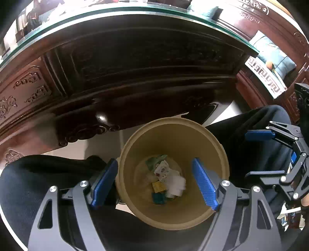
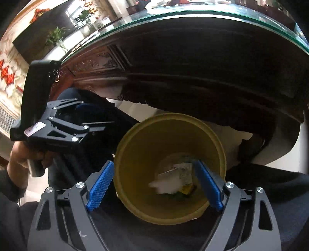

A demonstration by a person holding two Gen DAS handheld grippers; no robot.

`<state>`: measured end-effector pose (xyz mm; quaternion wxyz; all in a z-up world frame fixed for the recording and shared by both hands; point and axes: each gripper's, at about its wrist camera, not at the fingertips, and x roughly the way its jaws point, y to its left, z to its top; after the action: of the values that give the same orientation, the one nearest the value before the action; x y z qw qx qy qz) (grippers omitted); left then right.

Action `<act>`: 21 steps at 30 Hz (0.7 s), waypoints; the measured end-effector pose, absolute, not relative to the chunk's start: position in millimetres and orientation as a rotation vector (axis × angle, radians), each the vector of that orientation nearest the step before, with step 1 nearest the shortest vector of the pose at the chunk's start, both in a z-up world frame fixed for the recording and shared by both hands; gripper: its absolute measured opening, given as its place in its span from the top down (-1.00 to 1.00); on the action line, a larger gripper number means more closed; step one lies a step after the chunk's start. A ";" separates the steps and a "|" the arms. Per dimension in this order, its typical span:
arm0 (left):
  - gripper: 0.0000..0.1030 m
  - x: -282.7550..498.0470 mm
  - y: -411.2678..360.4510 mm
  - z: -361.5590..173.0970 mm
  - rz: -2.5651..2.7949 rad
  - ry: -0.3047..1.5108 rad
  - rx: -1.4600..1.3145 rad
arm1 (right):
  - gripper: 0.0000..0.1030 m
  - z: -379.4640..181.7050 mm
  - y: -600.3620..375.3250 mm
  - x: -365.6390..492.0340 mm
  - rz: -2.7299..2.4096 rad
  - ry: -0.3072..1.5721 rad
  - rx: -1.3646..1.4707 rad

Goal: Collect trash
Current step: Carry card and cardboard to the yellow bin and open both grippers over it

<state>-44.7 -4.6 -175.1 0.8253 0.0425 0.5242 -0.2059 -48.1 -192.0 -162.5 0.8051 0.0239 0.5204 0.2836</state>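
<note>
A beige round bin (image 1: 173, 131) stands on the floor between the person's knees, seen from above. It holds several scraps of trash (image 1: 166, 177): white tissue, printed paper, yellow and teal wrappers. My left gripper (image 1: 154, 183) hangs open and empty over the bin's near rim. In the right wrist view the same bin (image 2: 170, 125) holds the trash (image 2: 173, 179), a white tissue blurred on top. My right gripper (image 2: 154, 185) is open and empty above the bin. The left gripper (image 2: 92, 114) shows at the left there, the right gripper (image 1: 256, 152) at the right of the left wrist view.
A dark carved wooden table (image 1: 115, 81) with a glass top (image 1: 135, 11) overhangs just beyond the bin. The person's black-trousered legs (image 1: 38, 183) flank the bin. A carved wooden sofa with teal cushions (image 1: 270, 50) stands at the right. White floor tiles (image 2: 222, 131) show under the table.
</note>
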 end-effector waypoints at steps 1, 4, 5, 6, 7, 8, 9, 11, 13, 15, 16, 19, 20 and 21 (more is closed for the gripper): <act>-0.52 -44.8 -6.2 -174.4 -0.440 1.114 0.092 | -0.60 -162.3 -191.7 -48.6 0.611 1.115 0.051; -0.52 -44.9 -9.3 -173.2 -0.443 1.111 0.093 | -0.60 -161.1 -192.1 -49.2 0.615 1.111 0.040; -0.52 -44.6 -9.7 -173.2 -0.445 1.112 0.093 | -0.60 -161.0 -192.7 -49.2 0.615 1.108 0.038; -0.52 -44.5 -10.5 -172.8 -0.446 1.111 0.094 | -0.61 -161.4 -192.2 -50.1 0.614 1.106 0.037; -0.52 -44.5 -11.2 -172.4 -0.448 1.110 0.094 | -0.61 -161.1 -192.5 -50.4 0.617 1.104 0.038; -0.52 -44.4 -11.6 -172.1 -0.450 1.110 0.094 | -0.61 -160.3 -192.6 -50.4 0.616 1.102 0.039; -0.52 -44.4 -12.1 -171.3 -0.452 1.108 0.095 | -0.62 -160.0 -192.9 -50.5 0.615 1.102 0.040; -0.52 -44.5 -12.7 -170.0 -0.453 1.105 0.097 | -0.62 -159.2 -194.2 -50.7 0.615 1.099 0.045; -0.52 -44.4 -12.9 -168.5 -0.453 1.100 0.098 | -0.63 -158.3 -193.4 -50.6 0.617 1.098 0.044; -0.52 -43.6 -13.0 -167.3 -0.452 1.098 0.097 | -0.63 -157.9 -193.3 -50.6 0.617 1.096 0.044; -0.52 -43.2 -12.9 -166.4 -0.451 1.096 0.095 | -0.63 -157.2 -193.4 -50.5 0.620 1.094 0.044; -0.52 -41.4 -12.8 -163.3 -0.451 1.088 0.093 | -0.64 -155.4 -193.7 -50.0 0.625 1.087 0.045; -0.52 -41.0 -13.1 -161.6 -0.451 1.084 0.092 | -0.64 -154.5 -194.2 -49.7 0.631 1.083 0.048; -0.52 -40.4 -13.4 -159.8 -0.453 1.081 0.092 | -0.65 -153.5 -194.9 -49.2 0.637 1.084 0.056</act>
<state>-40.4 -13.4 -159.8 0.8322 0.0434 0.5099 -0.2135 -49.2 -194.9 -153.5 0.8084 0.0264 0.5068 0.2981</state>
